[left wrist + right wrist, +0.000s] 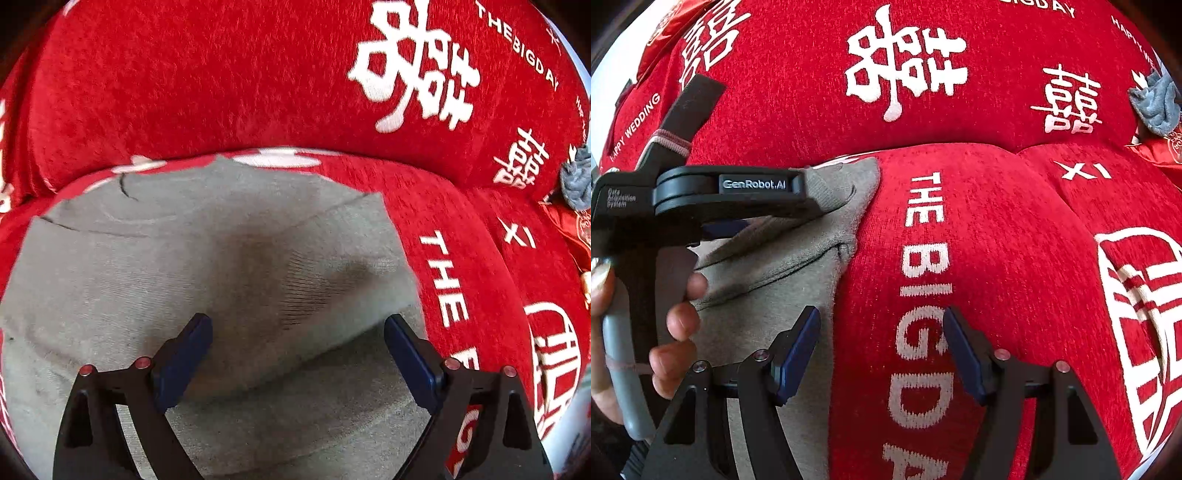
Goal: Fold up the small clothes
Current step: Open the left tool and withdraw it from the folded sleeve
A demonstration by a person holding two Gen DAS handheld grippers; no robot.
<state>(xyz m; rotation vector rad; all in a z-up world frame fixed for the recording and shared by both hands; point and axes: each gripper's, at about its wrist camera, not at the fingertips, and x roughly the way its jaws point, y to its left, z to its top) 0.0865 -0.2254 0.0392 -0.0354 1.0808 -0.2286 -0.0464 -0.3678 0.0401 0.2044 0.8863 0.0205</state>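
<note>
A grey knit garment point(192, 258) lies partly folded on a red sofa seat point(461, 206), a folded layer lifted over the rest. My left gripper point(297, 336) is open just above it, nothing between its blue pads. In the right wrist view the garment point(783, 295) sits at the left with its right edge beside the left finger. My right gripper point(881, 332) is open over the red cover, empty. The left gripper's body point(720, 192) hovers over the garment's far part, held by a hand point(665, 332).
The sofa's backrest point(221, 74), red with white characters and lettering, rises behind the seat. A small bluish-grey cloth point(576, 177) lies at the far right by the backrest; it also shows in the right wrist view point(1156, 99). A seam between seat cushions point(1067, 199) runs right of the garment.
</note>
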